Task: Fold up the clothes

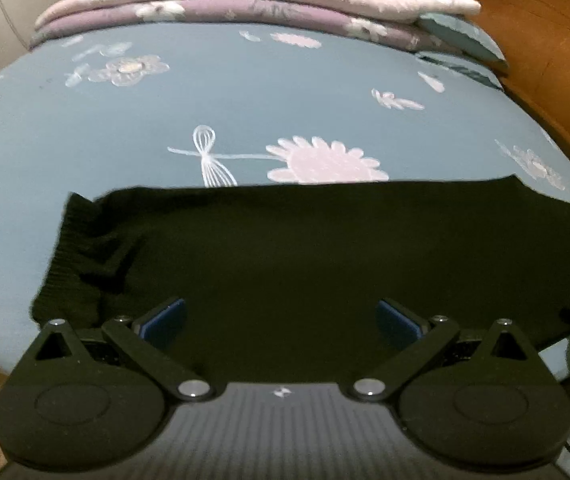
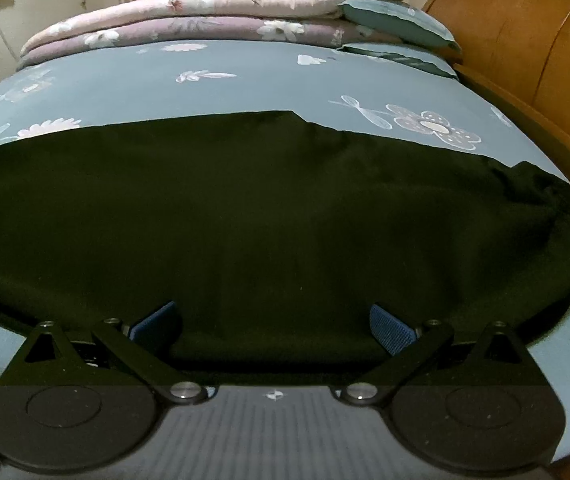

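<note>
The left hand-held gripper [image 1: 281, 320] hangs over the near edge of a black knit garment [image 1: 305, 248] with its jaws spread wide, the blue pads [image 1: 165, 320] well apart and nothing between them but the dark cloth lying below; whether the tips touch the fabric cannot be told. The garment lies spread flat across the near part of a bed [image 1: 245, 92] covered in a grey-blue flowered sheet, with a ribbed end bunched at its left side. Further right, the right hand-held gripper [image 2: 273, 326] is likewise wide open and empty, poised over the same garment [image 2: 285, 208] near its front hem (its right-hand part slopes away toward the bed's edge). Beyond the garment, at the far side of the bed, lie folded pink and mauve quilts [image 2: 205, 20], then a blue pillow [image 2: 397, 20], and at the far right a wooden headboard [image 2: 525, 48]
</note>
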Demonstrator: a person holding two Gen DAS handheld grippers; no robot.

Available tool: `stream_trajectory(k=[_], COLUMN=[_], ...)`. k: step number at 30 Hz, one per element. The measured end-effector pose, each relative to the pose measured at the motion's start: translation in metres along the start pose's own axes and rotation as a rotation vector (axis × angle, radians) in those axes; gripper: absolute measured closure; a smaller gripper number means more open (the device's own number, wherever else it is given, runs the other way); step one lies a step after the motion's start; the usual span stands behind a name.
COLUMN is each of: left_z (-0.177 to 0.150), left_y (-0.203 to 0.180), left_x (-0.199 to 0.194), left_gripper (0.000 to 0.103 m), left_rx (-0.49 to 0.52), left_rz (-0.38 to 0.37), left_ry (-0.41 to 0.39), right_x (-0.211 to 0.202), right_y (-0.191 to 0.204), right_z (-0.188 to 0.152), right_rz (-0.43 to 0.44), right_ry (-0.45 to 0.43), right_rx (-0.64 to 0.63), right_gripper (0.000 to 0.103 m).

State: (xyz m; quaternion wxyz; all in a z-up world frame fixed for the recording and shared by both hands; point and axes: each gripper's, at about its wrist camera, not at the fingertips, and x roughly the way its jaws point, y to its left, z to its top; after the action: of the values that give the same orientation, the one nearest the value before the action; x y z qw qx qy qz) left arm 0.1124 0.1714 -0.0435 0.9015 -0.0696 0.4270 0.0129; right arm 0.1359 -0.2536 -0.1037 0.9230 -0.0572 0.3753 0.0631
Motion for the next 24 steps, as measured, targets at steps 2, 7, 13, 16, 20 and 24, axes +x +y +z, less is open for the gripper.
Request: stream_trajectory(k=[2,7,13,16,20,24], left_z=[-0.004,-0.021,-0.032,-0.036,-0.042,-0.040], left_y=[0.004,0.013,0.014,0.015,0.014,0.023], left_x=[0.012,0.039,0.036,0.033,0.031,0.024], left_gripper=[0.002,0.002,0.002,0.002,0.001,0.001], left_rx=[-0.013,-0.031,-0.008,-0.021,-0.006,-0.045], left_rz=[-0.001,0.015,0.024,0.021,0.022,-0.017], left_ry=[0.023,0.087,0.061,0.046,0.027,0.031], right_x=[0.000,-0.013,0.005,0.004,0.005,0.005], right_y=[0.001,0.010,0.039,0.038,0.036,0.035], right_z=[0.002,0.012,0.007,0.003,0.001,0.000], right_rz=[-0.003,0.057,0.100,0.106,0.115,0.118], right_ry=[0.009,-0.053,-0.009,-0.036,-0.044,-0.059], right_rx=[-0.001,0.012,-0.068,-0.048,-0.041,-0.042], right_gripper=[0.000,0.000,0.000,0.000,0.000,0.000])
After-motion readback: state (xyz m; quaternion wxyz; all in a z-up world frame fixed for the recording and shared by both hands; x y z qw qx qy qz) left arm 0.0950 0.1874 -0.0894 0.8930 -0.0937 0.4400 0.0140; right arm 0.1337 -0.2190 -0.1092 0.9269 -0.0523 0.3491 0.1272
